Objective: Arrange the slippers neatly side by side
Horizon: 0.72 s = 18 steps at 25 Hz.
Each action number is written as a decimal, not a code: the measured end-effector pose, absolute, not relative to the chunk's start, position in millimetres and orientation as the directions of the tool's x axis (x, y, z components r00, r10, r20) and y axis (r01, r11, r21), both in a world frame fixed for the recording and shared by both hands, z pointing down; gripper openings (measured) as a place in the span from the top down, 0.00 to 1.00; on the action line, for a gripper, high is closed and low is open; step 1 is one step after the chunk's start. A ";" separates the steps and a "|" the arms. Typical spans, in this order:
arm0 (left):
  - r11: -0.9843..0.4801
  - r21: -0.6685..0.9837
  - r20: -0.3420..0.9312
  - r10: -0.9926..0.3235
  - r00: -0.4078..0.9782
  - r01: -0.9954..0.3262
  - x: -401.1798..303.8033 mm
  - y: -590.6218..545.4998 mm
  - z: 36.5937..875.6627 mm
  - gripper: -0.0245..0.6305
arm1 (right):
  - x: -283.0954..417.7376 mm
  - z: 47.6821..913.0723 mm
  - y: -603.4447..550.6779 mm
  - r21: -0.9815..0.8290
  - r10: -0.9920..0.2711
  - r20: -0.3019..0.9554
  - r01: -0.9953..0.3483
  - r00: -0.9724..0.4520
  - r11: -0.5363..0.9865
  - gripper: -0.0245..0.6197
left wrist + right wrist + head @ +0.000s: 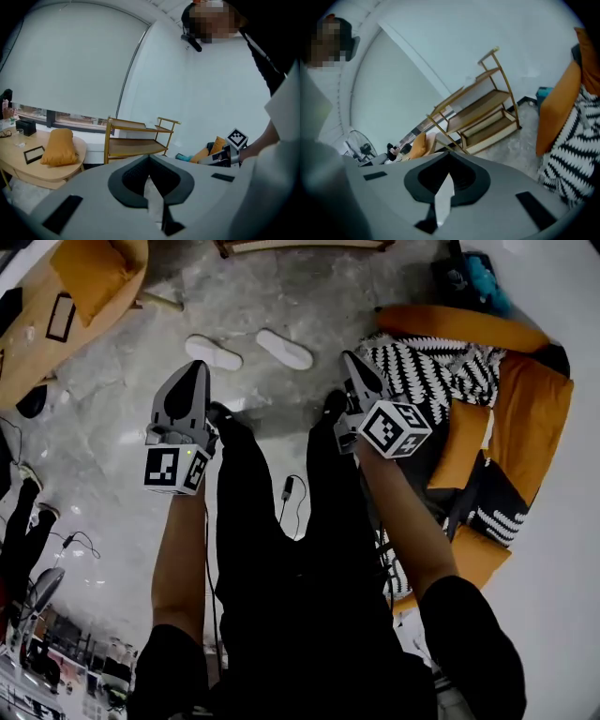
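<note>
The left gripper (150, 161) has its jaws closed together with nothing between them. It is held up in the air and looks across the room rather than down. The right gripper (449, 159) is the same: jaws pressed together and empty, tilted to one side. In the head view the left gripper (195, 373) and the right gripper (352, 362) are held out in front of the person's dark trousers (281, 540). Each is on a bare forearm with its marker cube nearest the body, and the two are well apart.

The two white slippers (248, 351) lie on the grey mottled floor (112, 446) just beyond the gripper tips, roughly between them. The left slipper (214, 352) and the right slipper (284, 349) are near each other but apart. They are angled so that their near ends spread outward, not parallel. Neither gripper touches them.

On the far left is a round wooden table (37, 352) with an orange cushion (92, 273) and a small dark frame (61, 317) on it. To the right is an orange seat (534, 409) draped with a black-and-white patterned throw (436, 371), with something teal (487, 282) beyond it. A thin black cable (292, 495) trails on the floor near the legs. Both gripper views show a wooden rack of shelves (138, 138) against the pale far wall.
</note>
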<state>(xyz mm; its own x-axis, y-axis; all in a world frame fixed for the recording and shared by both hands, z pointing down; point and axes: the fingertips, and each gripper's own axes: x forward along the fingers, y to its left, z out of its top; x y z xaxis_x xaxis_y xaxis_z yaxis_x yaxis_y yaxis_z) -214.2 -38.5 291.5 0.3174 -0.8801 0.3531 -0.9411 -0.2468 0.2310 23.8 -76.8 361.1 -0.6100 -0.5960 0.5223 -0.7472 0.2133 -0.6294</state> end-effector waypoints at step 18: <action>-0.194 0.234 0.529 -0.797 0.293 -0.953 -255.1 -29.1 537.1 0.94 | -9.1 715.7 -20.2 -0.706 -0.441 0.707 -0.510 -0.553 -0.491 0.90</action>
